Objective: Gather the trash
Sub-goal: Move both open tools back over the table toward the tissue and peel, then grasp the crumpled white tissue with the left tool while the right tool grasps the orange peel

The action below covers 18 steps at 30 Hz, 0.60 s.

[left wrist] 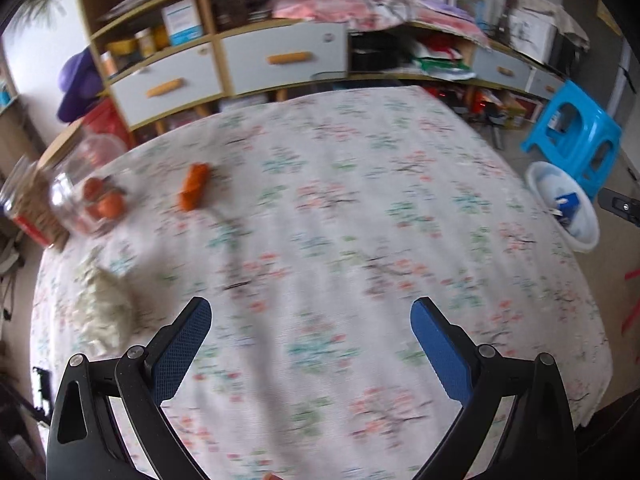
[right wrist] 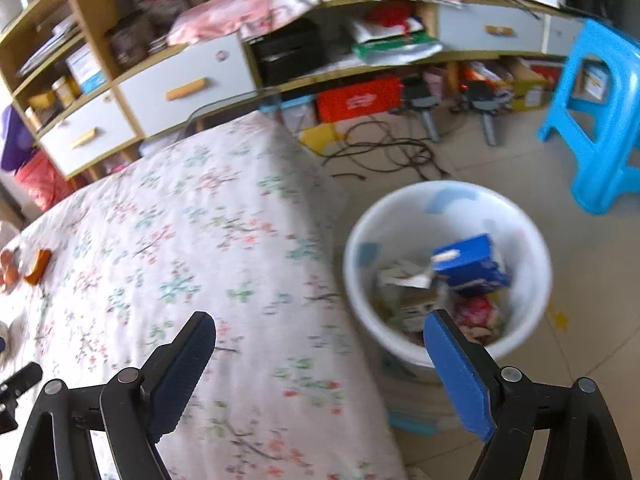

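My left gripper (left wrist: 312, 312) hangs open over the floral tablecloth (left wrist: 340, 208) with nothing between its blue pads. Up and to its left lie an orange wrapper (left wrist: 194, 186) and a crumpled pale tissue (left wrist: 102, 308). My right gripper (right wrist: 320, 328) is open and empty above the table's right edge. Its right finger (right wrist: 456, 372) overlaps the white trash bin (right wrist: 448, 200) on the floor. Inside the bin lie a blue box (right wrist: 470, 264) and several scraps. The same bin (left wrist: 564, 204) shows at the right in the left wrist view.
A clear jar of orange fruit (left wrist: 90, 184) lies on its side at the table's left edge. A blue plastic stool (right wrist: 600, 120) stands beyond the bin. Cables (right wrist: 384, 152) trail on the floor before a wooden shelf unit (left wrist: 224, 60).
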{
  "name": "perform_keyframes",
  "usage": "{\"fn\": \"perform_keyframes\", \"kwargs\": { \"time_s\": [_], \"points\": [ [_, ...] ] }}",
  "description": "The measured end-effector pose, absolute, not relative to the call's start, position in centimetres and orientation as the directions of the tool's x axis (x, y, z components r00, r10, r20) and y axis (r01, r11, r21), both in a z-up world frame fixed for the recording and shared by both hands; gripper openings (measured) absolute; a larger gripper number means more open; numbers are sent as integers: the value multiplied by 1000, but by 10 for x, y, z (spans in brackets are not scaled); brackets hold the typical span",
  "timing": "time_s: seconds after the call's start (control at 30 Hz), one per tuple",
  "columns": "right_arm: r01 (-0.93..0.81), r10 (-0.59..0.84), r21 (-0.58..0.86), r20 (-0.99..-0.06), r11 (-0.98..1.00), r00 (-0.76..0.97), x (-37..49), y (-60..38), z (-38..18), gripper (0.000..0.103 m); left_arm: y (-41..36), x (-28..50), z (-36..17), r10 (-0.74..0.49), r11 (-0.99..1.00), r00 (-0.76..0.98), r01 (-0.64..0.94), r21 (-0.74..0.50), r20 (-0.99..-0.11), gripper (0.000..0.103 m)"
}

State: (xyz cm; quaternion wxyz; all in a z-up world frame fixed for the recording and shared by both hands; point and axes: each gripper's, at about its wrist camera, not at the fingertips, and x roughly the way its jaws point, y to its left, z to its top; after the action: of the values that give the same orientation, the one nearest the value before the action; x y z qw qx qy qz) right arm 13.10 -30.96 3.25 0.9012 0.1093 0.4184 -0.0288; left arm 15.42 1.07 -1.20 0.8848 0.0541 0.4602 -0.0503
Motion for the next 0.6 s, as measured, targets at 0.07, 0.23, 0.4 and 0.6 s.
{"fn": "perform_keyframes", "kwargs": {
  "time_s": [0.07, 0.23, 0.4, 0.6],
  "points": [
    [129, 44, 166, -761, 978, 647, 136, -298, 31, 89, 30, 154, -13, -25, 993, 578, 106, 45, -816, 101],
    [115, 62, 174, -770, 978, 635, 148, -277, 25, 90, 72, 156, -16, -11, 999, 578, 40, 16, -816, 101],
    [117, 89, 206, -775, 971, 626, 160, -260, 22, 90, 106, 161, -16, 7, 1000, 571, -16, -2, -821, 101],
    [88, 85, 182, -766, 979, 637, 173, -230, 23, 90, 140, 166, -18, 38, 996, 566, -83, -11, -823, 101]
  ]
}}
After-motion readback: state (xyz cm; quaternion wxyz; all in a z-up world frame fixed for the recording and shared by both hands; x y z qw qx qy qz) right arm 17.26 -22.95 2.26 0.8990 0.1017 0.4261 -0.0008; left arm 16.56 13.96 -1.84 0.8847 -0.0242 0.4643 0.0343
